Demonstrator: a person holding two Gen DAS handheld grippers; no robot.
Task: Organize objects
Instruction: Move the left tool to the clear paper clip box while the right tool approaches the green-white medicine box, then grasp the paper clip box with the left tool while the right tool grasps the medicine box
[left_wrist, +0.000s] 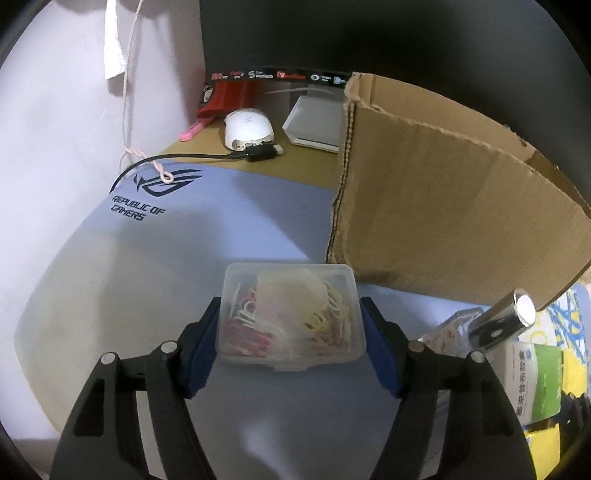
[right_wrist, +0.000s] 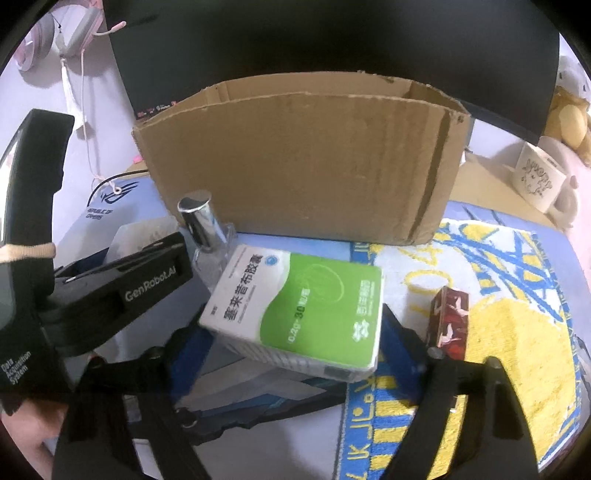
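Note:
My left gripper (left_wrist: 290, 332) is shut on a clear plastic box of coloured paper clips (left_wrist: 290, 317), held over the grey mouse mat (left_wrist: 184, 236) just left of the open cardboard box (left_wrist: 443, 206). My right gripper (right_wrist: 295, 332) is shut on a white and green medicine box (right_wrist: 295, 310), held in front of the cardboard box (right_wrist: 303, 162). A clear bottle with a chrome cap (right_wrist: 201, 225) stands between the two grippers; it also shows in the left wrist view (left_wrist: 506, 317). A small dark red carton (right_wrist: 448, 321) stands on the yellow and blue towel (right_wrist: 509, 332).
A white mouse (left_wrist: 248, 129), a black cable plug (left_wrist: 258, 153), a pink pen (left_wrist: 194, 129) and a white flat device (left_wrist: 314, 123) lie under the monitor (left_wrist: 369, 33). A white mug (right_wrist: 537, 177) and a plush toy (right_wrist: 569, 110) sit at far right.

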